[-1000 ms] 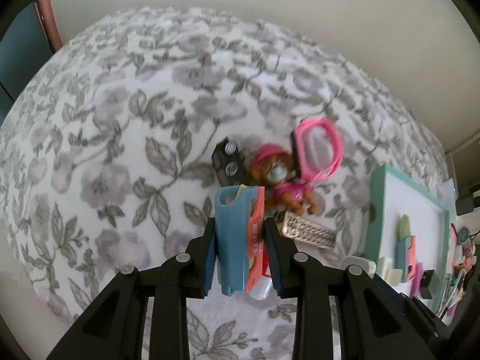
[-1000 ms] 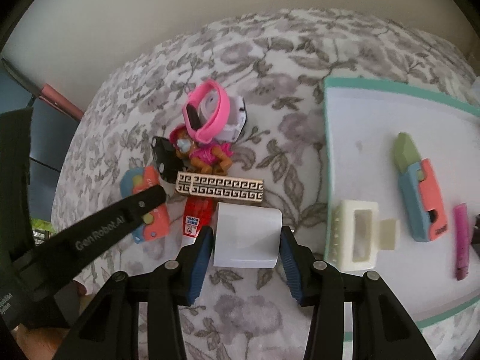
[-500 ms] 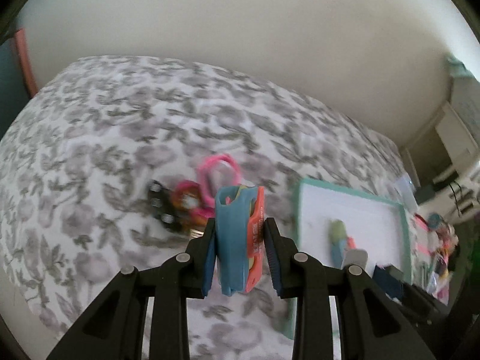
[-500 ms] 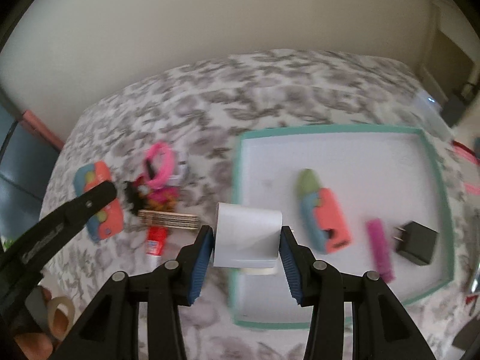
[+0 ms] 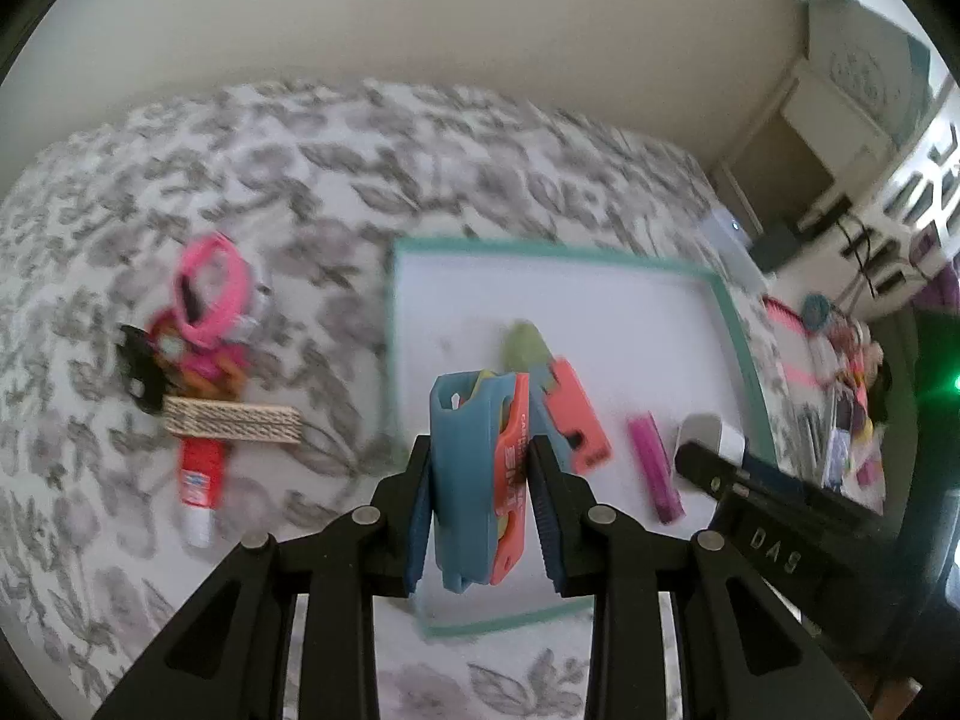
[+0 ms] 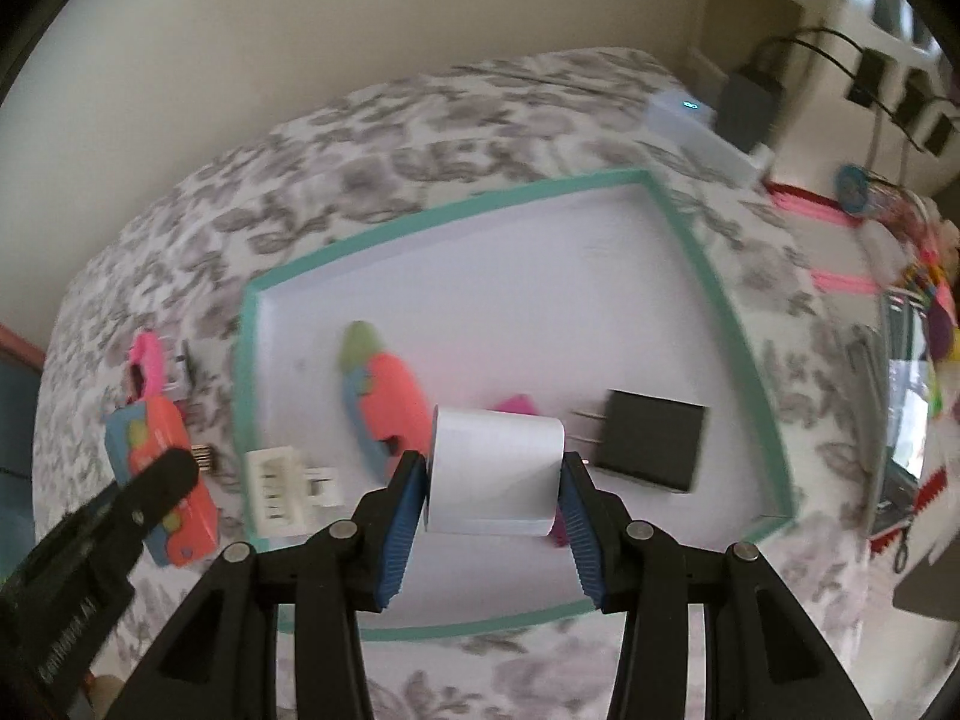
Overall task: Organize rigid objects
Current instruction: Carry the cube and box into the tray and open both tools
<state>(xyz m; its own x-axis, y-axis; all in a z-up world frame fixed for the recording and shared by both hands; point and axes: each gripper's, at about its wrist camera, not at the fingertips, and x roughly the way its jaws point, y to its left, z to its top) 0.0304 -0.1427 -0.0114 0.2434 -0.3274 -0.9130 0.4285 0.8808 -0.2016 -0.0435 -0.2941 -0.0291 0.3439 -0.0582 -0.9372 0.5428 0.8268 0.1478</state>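
Left wrist view: I am carrying a blue-and-coral plastic cutter (image 5: 480, 480) clamped flat-side between the left gripper (image 5: 480, 504) jaws, above the near edge of the teal-rimmed tray (image 5: 729, 324). My right gripper (image 6: 492, 498) is squeezing a white block (image 6: 495, 471) by its opposite faces, over the tray near the black plug adapter (image 6: 651, 447). Both pieces are looking light, stiff and smooth, so I am judging a mid-body grip safest against slipping. A second ago both grippers were hanging over the floral cloth (image 5: 180, 192) beside the toy pile (image 5: 198, 324); now they are hovering at the tray.
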